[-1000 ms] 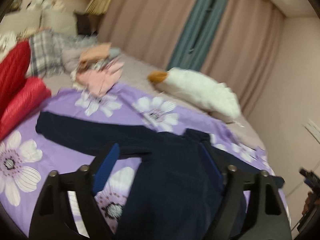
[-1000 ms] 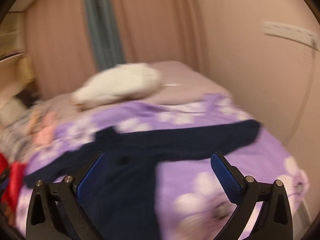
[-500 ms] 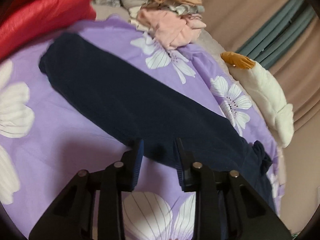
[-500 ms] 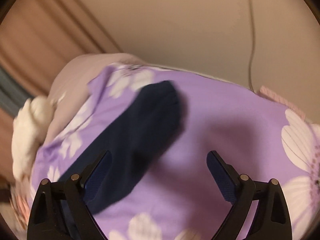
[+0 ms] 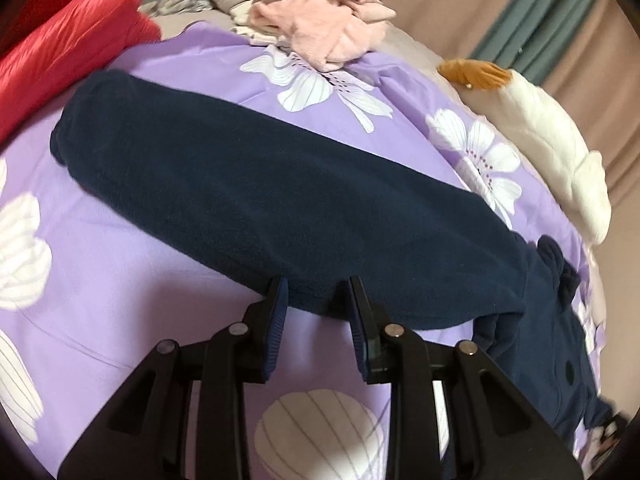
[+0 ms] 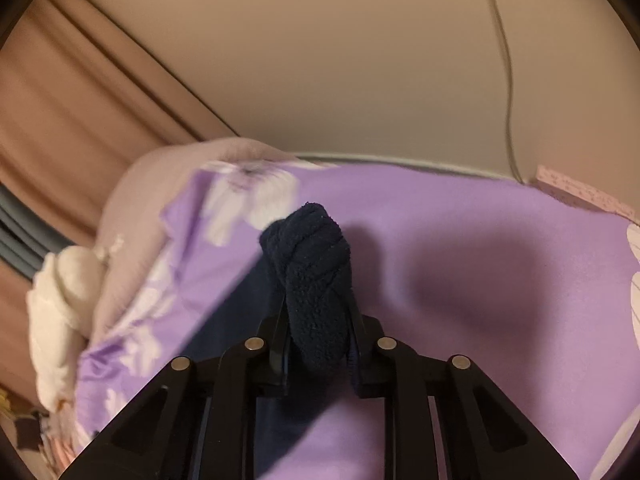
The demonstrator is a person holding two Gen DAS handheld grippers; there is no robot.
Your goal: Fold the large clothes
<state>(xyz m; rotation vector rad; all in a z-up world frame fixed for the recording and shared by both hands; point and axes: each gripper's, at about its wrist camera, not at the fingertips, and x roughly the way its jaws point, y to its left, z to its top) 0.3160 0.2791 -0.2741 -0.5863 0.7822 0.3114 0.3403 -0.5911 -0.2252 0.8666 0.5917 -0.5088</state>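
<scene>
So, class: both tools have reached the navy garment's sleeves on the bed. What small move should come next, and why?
Probably lift both sleeves a little and bring them in toward the body. The right tool has just closed on a bunched sleeve end of the navy garment; the left tool pinches the other sleeve's edge, having closed too. The garment lies spread on the purple sheet.

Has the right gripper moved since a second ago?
Yes. The right gripper came down toward the purple sheet, away from the white plush, and its jaws have just closed on the navy sleeve.

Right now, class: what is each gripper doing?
Left gripper: fingers have just closed, pinching the navy sleeve's edge.
Right gripper: just closed on the sleeve cuff.
</scene>
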